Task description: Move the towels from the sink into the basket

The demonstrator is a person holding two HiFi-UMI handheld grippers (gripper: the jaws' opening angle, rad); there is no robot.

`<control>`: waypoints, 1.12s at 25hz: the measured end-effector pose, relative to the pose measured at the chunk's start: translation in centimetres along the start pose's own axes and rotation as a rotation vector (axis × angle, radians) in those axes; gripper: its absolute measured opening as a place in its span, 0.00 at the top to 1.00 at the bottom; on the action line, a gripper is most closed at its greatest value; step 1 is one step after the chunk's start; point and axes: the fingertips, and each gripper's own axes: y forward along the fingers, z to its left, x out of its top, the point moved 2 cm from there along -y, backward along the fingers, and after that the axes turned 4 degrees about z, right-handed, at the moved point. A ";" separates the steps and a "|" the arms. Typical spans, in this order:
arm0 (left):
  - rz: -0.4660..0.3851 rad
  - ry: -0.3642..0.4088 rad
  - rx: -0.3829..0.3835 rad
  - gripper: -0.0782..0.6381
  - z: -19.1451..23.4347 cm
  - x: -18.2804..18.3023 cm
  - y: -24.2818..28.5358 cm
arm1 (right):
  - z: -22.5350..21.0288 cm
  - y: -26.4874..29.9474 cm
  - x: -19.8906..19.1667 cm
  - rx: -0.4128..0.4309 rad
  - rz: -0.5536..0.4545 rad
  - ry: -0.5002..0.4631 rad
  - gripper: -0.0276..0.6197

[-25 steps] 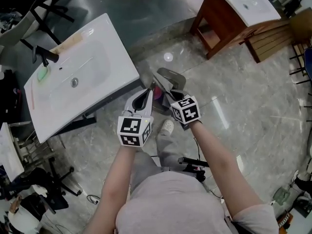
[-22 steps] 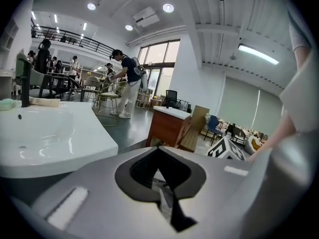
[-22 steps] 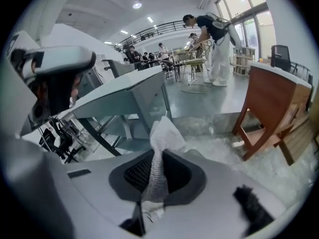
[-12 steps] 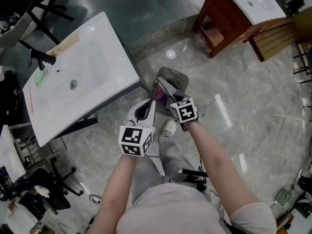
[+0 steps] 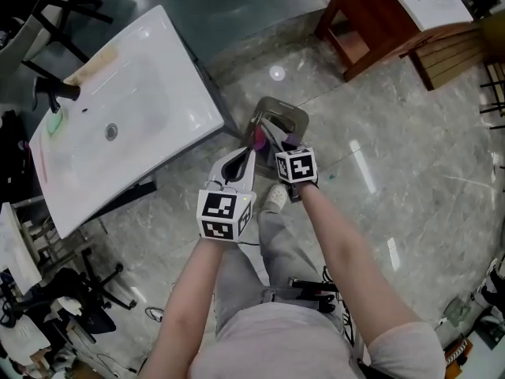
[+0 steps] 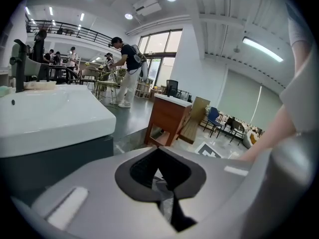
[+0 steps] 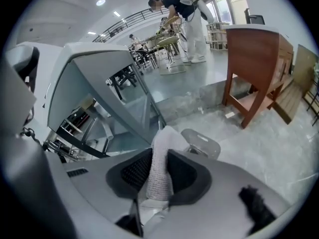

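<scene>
My right hand-held gripper has just been opening its jaws, with the towel lightly pinched between them above the basket on the floor. I judge the towel light and limp: take a bunched fold. My left hand-held gripper is closed and empty.

Basket partly hidden behind right hand-held gripper; towel lower end buried between jaws.

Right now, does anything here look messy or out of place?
Mostly tidy. The white sink has a brownish smear along its far rim, and a green lump lies beside the black tap. What either one is cannot be told from here.
</scene>
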 end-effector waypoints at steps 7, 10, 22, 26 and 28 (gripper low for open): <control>0.070 0.018 -0.026 0.88 0.3 -1.0 2.1 | -0.4 0.7 0.2 -0.020 0.017 -0.053 0.69; 0.084 0.014 -0.027 0.88 0.6 -1.3 2.1 | -0.9 0.3 0.3 -0.045 0.012 -0.061 0.69; 0.059 0.020 -0.048 0.88 0.5 0.8 1.9 | 2.6 -4.1 3.0 -0.013 -0.084 -0.177 0.86; 0.044 0.032 -0.056 0.88 0.5 2.1 1.7 | 3.4 -5.6 4.2 0.001 -0.101 -0.142 0.93; 0.038 0.037 -0.061 0.88 0.5 2.6 1.6 | 3.8 -6.4 4.6 0.003 -0.105 -0.147 0.93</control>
